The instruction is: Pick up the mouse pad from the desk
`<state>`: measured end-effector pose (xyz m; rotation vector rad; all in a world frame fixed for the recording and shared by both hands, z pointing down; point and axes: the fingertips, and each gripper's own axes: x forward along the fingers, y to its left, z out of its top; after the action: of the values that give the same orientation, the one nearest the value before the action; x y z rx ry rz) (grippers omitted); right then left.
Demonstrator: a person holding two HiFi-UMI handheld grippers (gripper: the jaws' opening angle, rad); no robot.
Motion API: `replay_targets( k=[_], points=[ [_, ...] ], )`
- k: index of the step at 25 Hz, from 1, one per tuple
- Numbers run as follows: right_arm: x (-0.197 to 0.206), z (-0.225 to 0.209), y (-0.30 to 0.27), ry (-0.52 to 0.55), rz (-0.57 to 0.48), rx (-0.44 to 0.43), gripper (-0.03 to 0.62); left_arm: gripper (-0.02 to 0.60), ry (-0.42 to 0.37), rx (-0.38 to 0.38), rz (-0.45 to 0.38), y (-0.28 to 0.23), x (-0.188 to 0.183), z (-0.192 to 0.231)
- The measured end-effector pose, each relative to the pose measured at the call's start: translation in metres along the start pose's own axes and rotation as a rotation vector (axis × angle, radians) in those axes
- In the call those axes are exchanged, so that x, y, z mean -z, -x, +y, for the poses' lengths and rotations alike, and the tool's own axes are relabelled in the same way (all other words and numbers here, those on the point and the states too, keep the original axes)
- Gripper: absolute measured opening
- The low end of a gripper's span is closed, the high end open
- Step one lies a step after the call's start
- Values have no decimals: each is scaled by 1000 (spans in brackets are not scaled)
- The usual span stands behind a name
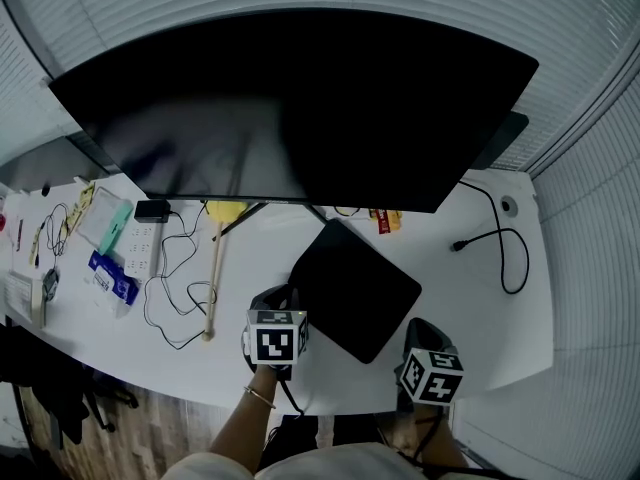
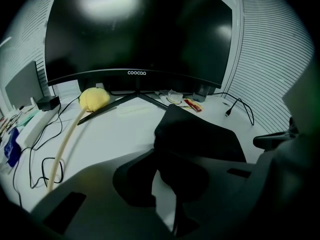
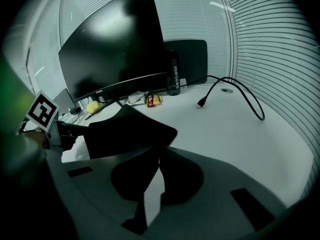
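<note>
The black mouse pad (image 1: 355, 283) lies cornerwise on the white desk (image 1: 470, 318) in front of the monitor. My left gripper (image 1: 285, 296) is at the pad's left corner. In the left gripper view that corner (image 2: 200, 134) runs in between the jaws, and the left gripper (image 2: 162, 154) is shut on it. In the right gripper view the pad (image 3: 130, 129) stands raised off the desk on its left side. My right gripper (image 1: 418, 328) sits just off the pad's near right edge. The right gripper (image 3: 159, 153) has its tips together, with nothing seen between them.
A large dark monitor (image 1: 300, 98) stands behind the pad on a splayed stand. A yellow-headed stick (image 1: 213, 278), a power strip (image 1: 140, 250) and thin cables (image 1: 180, 298) lie to the left. A black cable (image 1: 505, 253) loops at the right. The desk's front edge runs just behind both grippers.
</note>
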<state>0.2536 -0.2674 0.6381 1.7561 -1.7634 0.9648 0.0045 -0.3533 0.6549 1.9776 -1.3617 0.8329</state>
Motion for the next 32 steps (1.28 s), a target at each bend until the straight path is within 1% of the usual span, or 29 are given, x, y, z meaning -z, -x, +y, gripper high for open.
replay_targets(
  k=[6, 13, 17, 23, 29, 32],
  points=[
    [-10, 8, 7, 9, -33, -13, 34, 43, -51, 17, -36, 14, -11, -14],
    [-19, 14, 25, 14, -76, -14, 34, 43, -94, 56, -72, 35, -23, -34],
    [-29, 14, 36, 10, -112, -11, 34, 43, -137, 73, -120, 47, -41, -45],
    [-47, 13, 53, 6, -181, -9, 34, 43, -202, 97, -166, 66, -57, -62],
    [-66, 17, 70, 2, -238, -11, 34, 43, -251, 126, -232, 88, -82, -74],
    [-76, 19, 79, 8, -271, -11, 34, 43, -260, 135, -259, 100, -93, -77]
  ],
)
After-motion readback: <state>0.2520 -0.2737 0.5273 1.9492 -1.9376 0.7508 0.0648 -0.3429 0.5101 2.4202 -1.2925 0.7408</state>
